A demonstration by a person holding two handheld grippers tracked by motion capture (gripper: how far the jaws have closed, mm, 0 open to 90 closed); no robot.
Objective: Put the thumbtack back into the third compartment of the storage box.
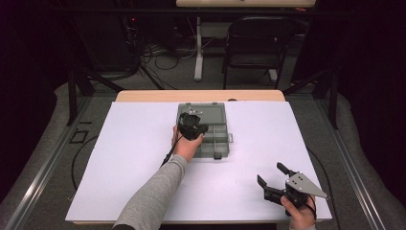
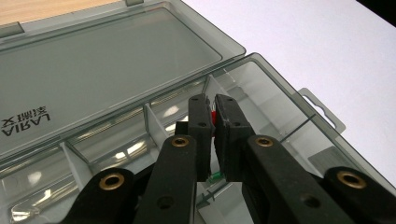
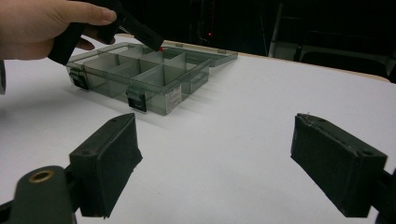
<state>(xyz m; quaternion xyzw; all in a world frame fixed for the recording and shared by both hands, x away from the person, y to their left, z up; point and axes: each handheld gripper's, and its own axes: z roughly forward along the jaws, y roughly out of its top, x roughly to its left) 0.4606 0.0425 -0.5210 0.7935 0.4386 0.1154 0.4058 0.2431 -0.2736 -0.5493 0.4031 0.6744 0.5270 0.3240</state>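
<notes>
- While my left tool (image 2: 212, 105) hangs over the open box, the small part (image 2: 213, 115) is the item in hand: a red-tipped piece with a green end showing lower down, pinched between the two pads, which are drawn together on it. It sits above a middle compartment, not yet set down.
- Compartment box (image 1: 221, 143): smoky clear plastic, divided into cells, standing on the bench with latches toward my side. The part hovers over the row nearest the hinge.
- Lid (image 2: 107, 60): folded flat back on the bench beyond the cells, printed lettering on it.
- Left hand (image 1: 184, 143): reaching across the near wall of the box, cable trailing back along the sleeve.
- Right tool (image 1: 273, 179): well apart from the box at the near right of the bench, pads standing wide with nothing between them.
- Bench (image 1: 134, 158): white sheet over a wooden top.
- Risks, as I judge them: the part is slim and gripped off-centre, so it could twist or slip out early and land in the wrong cell; a pad could catch a thin divider on the way down and shove the light box, since nothing steadies it; releasing too high could let the part bounce out.
</notes>
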